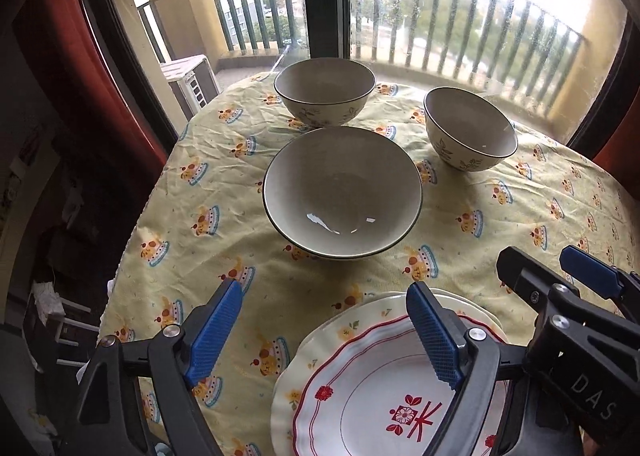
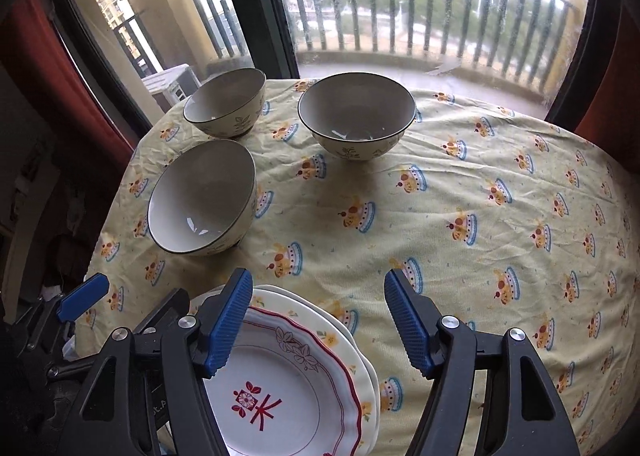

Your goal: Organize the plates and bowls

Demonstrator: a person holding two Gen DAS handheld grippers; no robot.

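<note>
Tabletop [image 2: 480, 183] was covered by a yellow printed cloth, set against a balcony window [image 2: 400, 7]. Plates [image 2: 320, 396] were stacked at the near edge: a red-rimmed plate [image 1: 360, 384] on top of at least one flowered plate [image 1: 288, 388] beneath. Three bowls stood apart from one another and unstacked: a near bowl [image 1: 342, 191] at centre, a far bowl [image 1: 324, 89] by the window, and a right-hand bowl [image 1: 470, 127].

Left gripper [image 1: 326, 336] hovered over the near edge with fingers spread and nothing between them; its right finger hung above the plate stack. Right gripper [image 2: 320, 324] sat beside it, fingers likewise spread and empty.

Judgement: plates appeared done; nesting the bowls was likely the step in hand. To do it well: approach one bowl from above, pinch its rim wall with one finger inside and one outside, lift straight, lower centred into another bowl. Glazed rims probably slip; grip deep, move slowly, avoid dragging the cloth.
</note>
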